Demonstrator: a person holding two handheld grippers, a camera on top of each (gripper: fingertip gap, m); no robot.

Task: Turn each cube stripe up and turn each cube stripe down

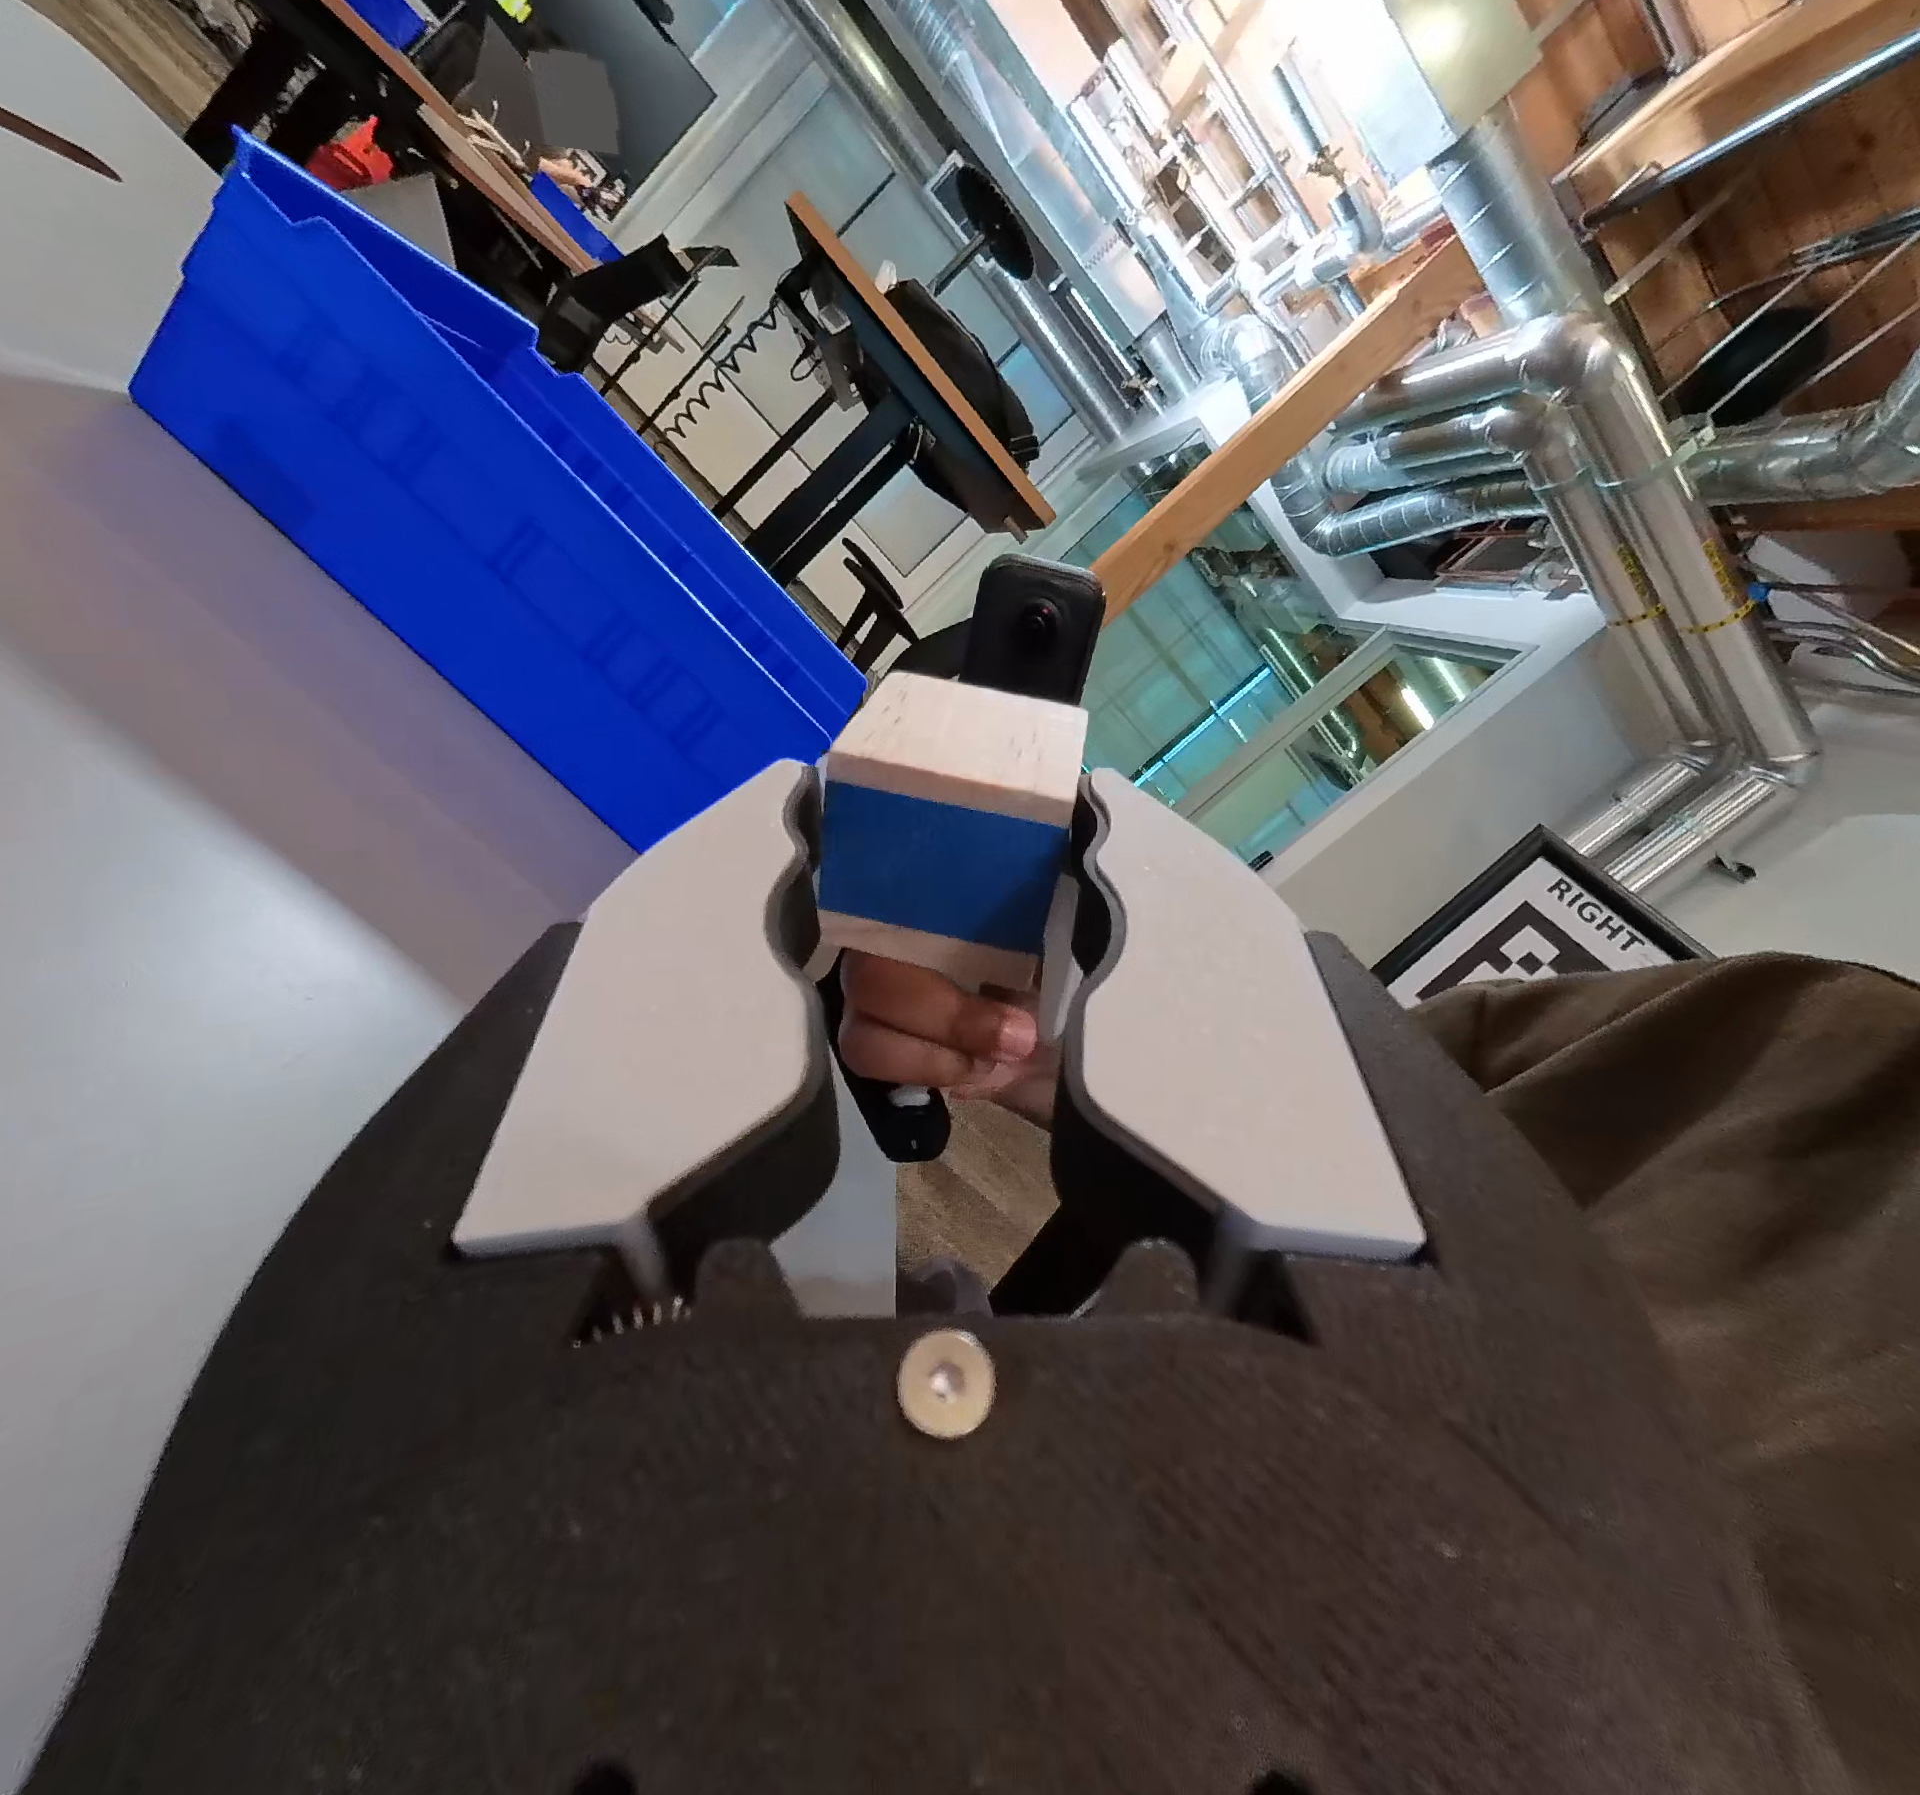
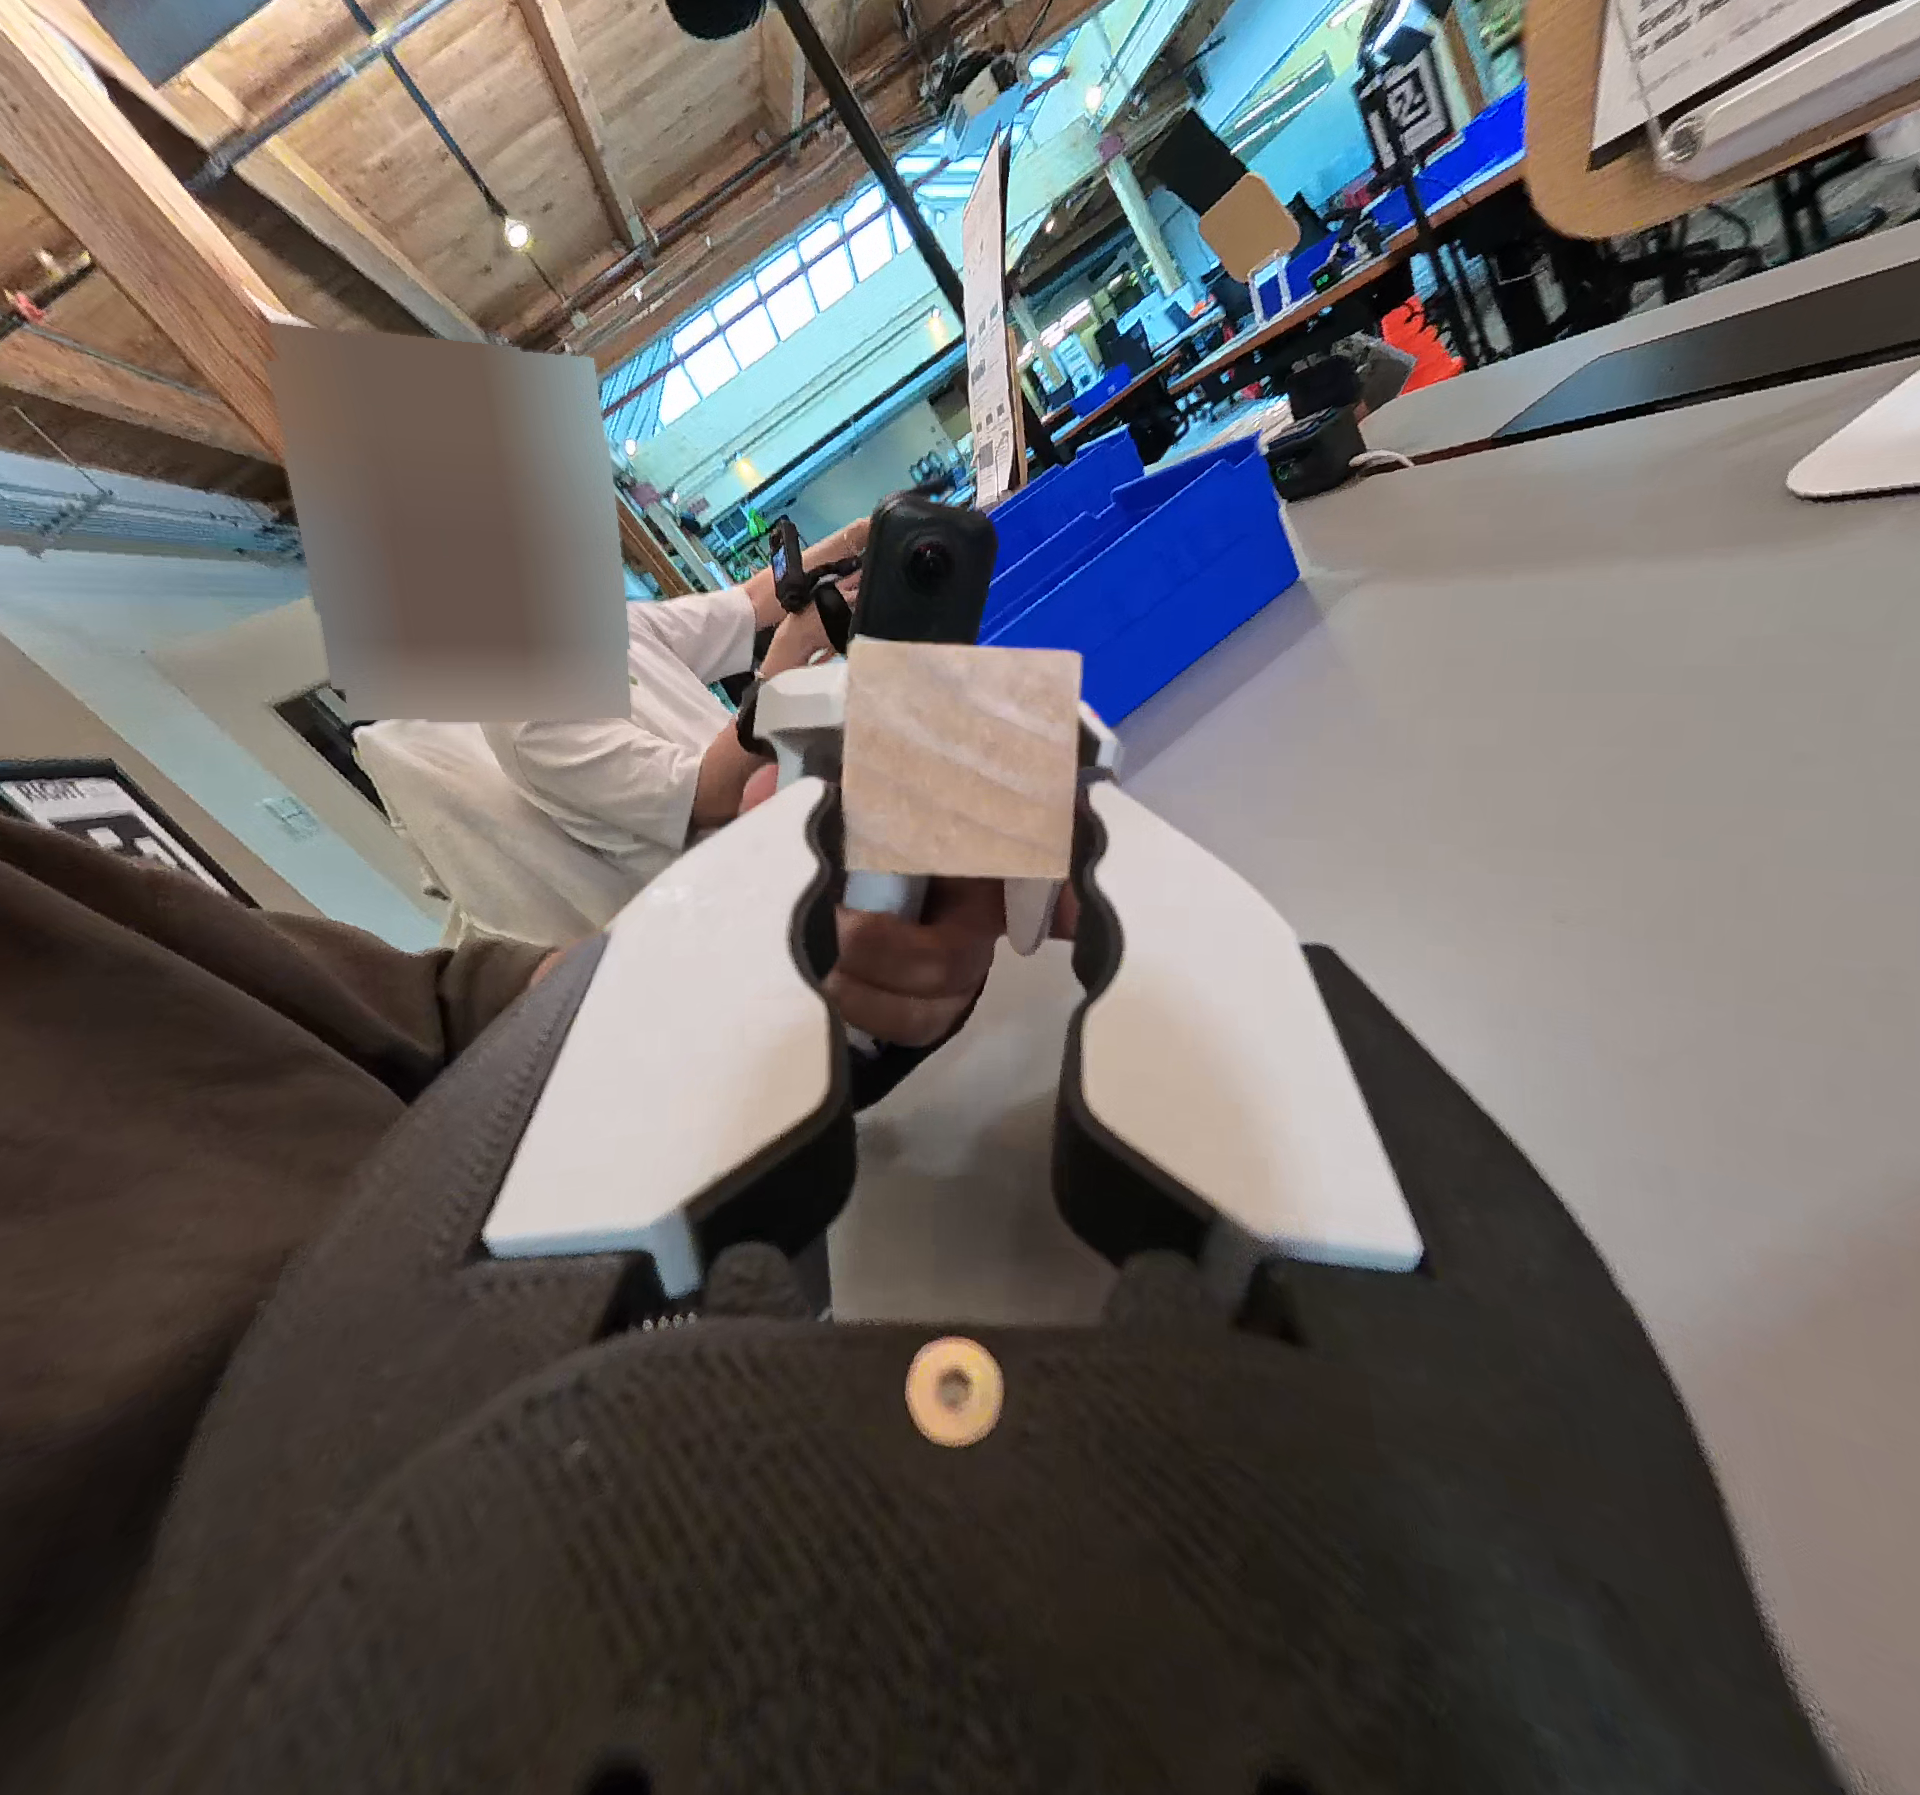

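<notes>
Oddly, both tools, left (image 1: 945,862) and right (image 2: 961,789), pinch one cube (image 1: 940,846), stripe hidden from the right.

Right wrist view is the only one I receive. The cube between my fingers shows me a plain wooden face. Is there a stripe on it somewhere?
Observer: Yes. In the left wrist view the cube shows a blue stripe across the face turned to that camera, with bare wood on both sides of the stripe.
Operator: Does the left gripper hold the cube too?
Observer: It seems so. The left gripper presses on the cube from two opposite sides, and no gap shows there.
</notes>
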